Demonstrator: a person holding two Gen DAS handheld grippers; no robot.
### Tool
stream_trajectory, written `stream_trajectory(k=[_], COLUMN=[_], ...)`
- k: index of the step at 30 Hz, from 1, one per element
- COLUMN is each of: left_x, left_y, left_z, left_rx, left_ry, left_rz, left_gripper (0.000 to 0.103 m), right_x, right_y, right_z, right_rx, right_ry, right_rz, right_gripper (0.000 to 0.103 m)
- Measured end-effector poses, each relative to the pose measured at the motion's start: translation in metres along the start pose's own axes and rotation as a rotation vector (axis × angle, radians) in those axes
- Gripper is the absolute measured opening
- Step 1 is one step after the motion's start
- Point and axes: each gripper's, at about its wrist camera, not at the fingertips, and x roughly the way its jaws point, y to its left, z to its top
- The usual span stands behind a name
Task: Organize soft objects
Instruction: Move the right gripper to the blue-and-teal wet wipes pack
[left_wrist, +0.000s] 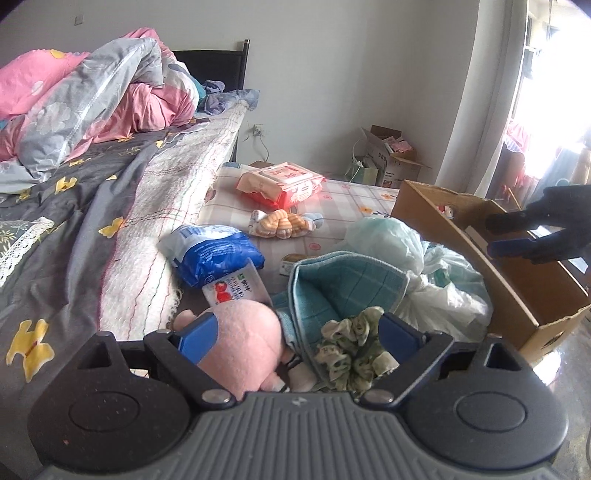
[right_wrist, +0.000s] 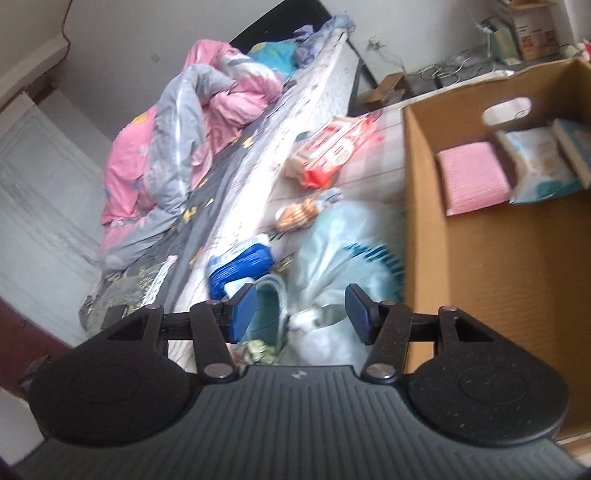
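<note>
My left gripper (left_wrist: 297, 332) is open, low over a pink plush toy (left_wrist: 242, 338), a green floral scrunchie (left_wrist: 351, 350) and a folded teal cloth (left_wrist: 343, 284). The plush lies against the left finger. My right gripper (right_wrist: 301, 314) is open and empty, above a pale plastic bag (right_wrist: 343, 240) beside the cardboard box (right_wrist: 517, 266). It also shows in the left wrist view (left_wrist: 517, 236) over the box (left_wrist: 509, 280). The box holds a pink cloth (right_wrist: 472, 181) and a tissue pack (right_wrist: 539, 162). Striped socks (left_wrist: 280, 223), a blue pack (left_wrist: 218, 254) and a red wipes pack (left_wrist: 280, 181) lie on the checked mat.
The bed with a grey sheet (left_wrist: 66, 206) and a pink and grey duvet (left_wrist: 85, 99) runs along the left. Clear plastic bags (left_wrist: 447, 295) lie between the cloth and the box. Open cartons (left_wrist: 391, 155) stand by the far wall.
</note>
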Motion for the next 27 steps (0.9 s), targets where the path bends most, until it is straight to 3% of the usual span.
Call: stream_trajectory(k=[6, 14, 27], left_x=[0.002, 0.021, 0.073], left_y=[0.015, 0.031, 0.062], left_z=[0.004, 0.035, 0.068], left_rx=[-0.016, 0.010, 0.014], left_ry=[0.007, -0.038, 0.045], left_rz=[0.019, 0.061, 0.122], left_gripper=[0.094, 0.093, 0.073], right_x=[0.050, 0.101, 0.183], right_y=[0.044, 0.079, 0.056], right_z=[-0.017, 0.006, 0.043], right_rx=[-0.004, 0.023, 0.298], right_ry=[0.070, 0.096, 0.187], right_rz=[0.075, 0.159, 0.210], right_gripper=[0.053, 0.053, 0.054])
